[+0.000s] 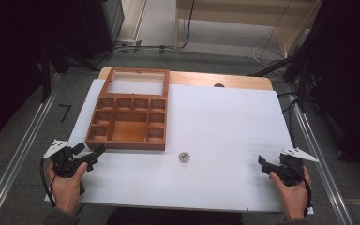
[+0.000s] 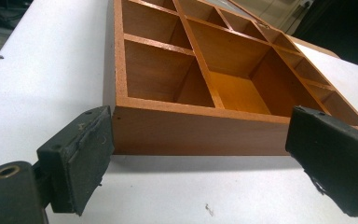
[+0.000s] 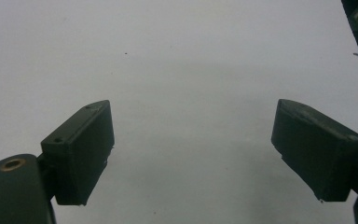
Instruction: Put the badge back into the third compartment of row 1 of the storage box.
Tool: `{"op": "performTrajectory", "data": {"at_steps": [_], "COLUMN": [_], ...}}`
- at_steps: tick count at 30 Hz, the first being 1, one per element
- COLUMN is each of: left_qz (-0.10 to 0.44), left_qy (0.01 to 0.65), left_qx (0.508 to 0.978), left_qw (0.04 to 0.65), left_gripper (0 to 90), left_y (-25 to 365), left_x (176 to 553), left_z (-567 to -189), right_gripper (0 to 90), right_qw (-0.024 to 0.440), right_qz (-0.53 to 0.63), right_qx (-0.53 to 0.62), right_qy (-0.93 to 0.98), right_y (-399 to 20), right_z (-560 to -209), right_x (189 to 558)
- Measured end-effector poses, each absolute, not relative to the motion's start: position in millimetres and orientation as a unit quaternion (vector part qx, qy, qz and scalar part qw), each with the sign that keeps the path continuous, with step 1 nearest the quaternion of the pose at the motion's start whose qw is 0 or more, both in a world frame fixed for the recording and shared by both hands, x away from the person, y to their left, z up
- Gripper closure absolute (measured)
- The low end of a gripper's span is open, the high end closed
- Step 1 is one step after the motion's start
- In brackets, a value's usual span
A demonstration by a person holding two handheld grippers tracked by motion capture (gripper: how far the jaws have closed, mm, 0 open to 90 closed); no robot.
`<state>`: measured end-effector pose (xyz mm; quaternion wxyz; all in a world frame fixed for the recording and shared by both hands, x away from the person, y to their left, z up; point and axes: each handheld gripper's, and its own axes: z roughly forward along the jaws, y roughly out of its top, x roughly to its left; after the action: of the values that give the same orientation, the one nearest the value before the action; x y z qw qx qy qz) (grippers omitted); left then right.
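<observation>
A brown wooden box (image 1: 130, 117) with several compartments and a raised glass lid lies on the left half of the white table (image 1: 225, 122). A small round green-and-white object (image 1: 184, 156) rests on the table near the middle front. My left gripper (image 1: 90, 151) is held at the front left, just short of the box's near left corner, jaws open and empty. In the left gripper view the box's front wall (image 2: 200, 133) stands right beyond the open gripper (image 2: 205, 163). My right gripper (image 1: 264, 165) is at the front right, open, above bare table (image 3: 191, 84), with nothing between its fingers (image 3: 81, 154).
Metal rails run along the floor on both sides of the table. Cables and dark stands lie beyond the far edge. A wooden tabletop edge (image 1: 225, 79) shows behind the white sheet. White surface stretches between the box and the right gripper.
</observation>
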<state>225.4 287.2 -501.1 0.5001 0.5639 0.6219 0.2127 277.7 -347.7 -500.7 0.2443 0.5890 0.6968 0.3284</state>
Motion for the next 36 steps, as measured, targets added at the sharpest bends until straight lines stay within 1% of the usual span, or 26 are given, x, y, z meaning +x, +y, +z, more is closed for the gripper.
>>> {"op": "performTrajectory", "data": {"at_steps": [12, 36], "left_qz": [0.203, 0.198], "left_qy": [0.615, 0.612], "left_qx": [0.574, 0.581], "left_qw": [0.501, 0.498], "left_gripper": [7.8, 7.8], "left_y": [280.1, 276.4], "left_x": [221.8, 221.5], "left_z": [-498.0, -499.2], "right_gripper": [11.4, 11.9], "right_qw": [0.235, 0.193], "right_qz": [0.337, 0.365], "right_qx": [0.582, 0.578], "right_qy": [0.702, 0.704], "right_y": [-346.0, -337.0], "right_z": [-498.8, -499.7], "right_x": [274.9, 280.3]}}
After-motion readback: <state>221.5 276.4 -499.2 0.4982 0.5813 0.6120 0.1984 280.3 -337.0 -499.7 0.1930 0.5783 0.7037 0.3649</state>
